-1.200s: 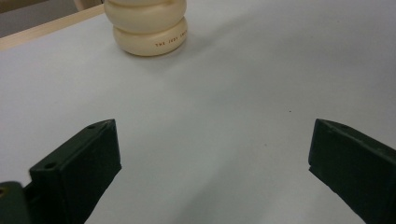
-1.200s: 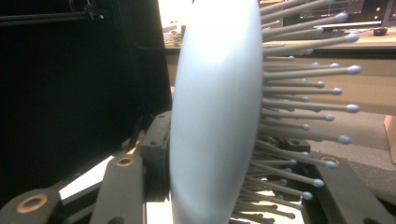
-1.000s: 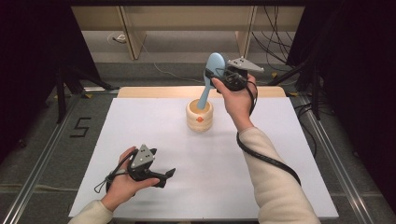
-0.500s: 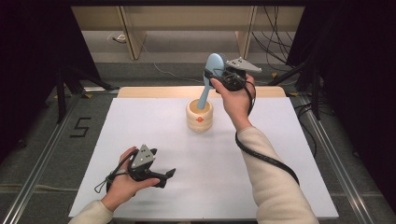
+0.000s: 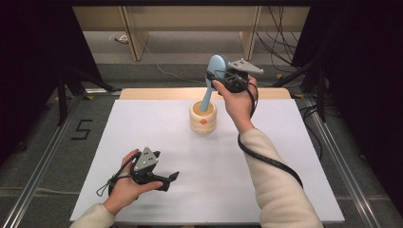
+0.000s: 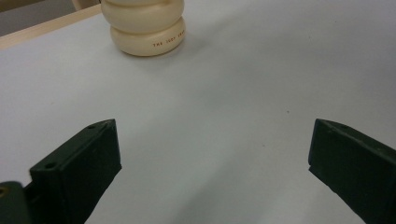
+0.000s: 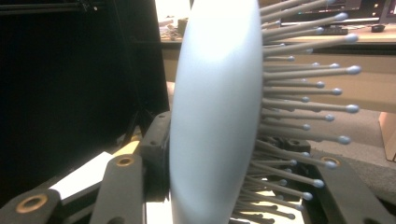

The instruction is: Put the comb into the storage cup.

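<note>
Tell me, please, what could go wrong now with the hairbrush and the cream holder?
The right gripper clamps the hairbrush by its head, bristles against one jaw, so it may slip. Its handle stands tilted in the holder, which could tip if the brush is levered. The left gripper rests open, not steadying it.

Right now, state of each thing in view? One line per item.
hairbrush: gripped by its head, tilted, handle end down in the holder.
holder: upright on the white mat, brush handle inside.
right gripper: jaws shut on the hairbrush head.
left gripper: jaws open, nothing between them, low over the mat.
white mat: flat on the table.
</note>
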`<state>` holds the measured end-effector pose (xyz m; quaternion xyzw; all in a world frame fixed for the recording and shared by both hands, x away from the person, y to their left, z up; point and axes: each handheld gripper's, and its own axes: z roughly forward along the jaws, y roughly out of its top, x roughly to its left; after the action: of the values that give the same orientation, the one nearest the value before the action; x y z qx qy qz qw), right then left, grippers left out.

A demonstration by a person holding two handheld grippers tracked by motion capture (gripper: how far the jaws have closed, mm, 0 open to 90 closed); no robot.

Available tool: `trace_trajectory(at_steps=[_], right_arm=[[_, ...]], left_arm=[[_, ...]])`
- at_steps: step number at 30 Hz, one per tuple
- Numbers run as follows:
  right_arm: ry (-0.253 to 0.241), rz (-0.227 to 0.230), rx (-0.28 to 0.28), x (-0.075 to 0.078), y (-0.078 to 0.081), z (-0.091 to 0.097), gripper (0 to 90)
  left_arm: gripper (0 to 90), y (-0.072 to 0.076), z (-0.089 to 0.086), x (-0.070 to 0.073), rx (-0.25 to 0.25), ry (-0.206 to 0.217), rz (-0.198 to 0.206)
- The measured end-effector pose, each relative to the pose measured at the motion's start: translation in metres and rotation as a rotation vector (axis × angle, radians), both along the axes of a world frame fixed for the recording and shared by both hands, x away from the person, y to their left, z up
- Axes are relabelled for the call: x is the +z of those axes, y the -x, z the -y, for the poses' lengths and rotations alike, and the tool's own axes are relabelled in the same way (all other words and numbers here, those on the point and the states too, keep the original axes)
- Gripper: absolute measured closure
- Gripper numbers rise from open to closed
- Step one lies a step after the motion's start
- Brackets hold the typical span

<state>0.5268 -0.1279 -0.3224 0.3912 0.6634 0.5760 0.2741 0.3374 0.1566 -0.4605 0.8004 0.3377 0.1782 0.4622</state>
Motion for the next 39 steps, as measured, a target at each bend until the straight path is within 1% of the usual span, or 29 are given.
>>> trace_trajectory(at_steps=[14, 22, 39], right_arm=[[0.012, -0.005, -0.002, -0.0026, -0.0032, -0.0031, 51.0], [0.018, -0.002, -0.006, -0.0029, -0.0053, -0.0041, 50.9], [0.036, -0.009, -0.019, -0.0097, -0.009, -0.0025, 50.8]], left_arm=[[1.7, 0.0002, 0.0006, 0.0005, -0.002, 0.0, 0.003], [1.7, -0.0001, 0.0009, -0.0008, -0.006, 0.0, -0.004], [1.7, -0.0003, 0.0014, -0.001, -0.007, 0.001, -0.003]])
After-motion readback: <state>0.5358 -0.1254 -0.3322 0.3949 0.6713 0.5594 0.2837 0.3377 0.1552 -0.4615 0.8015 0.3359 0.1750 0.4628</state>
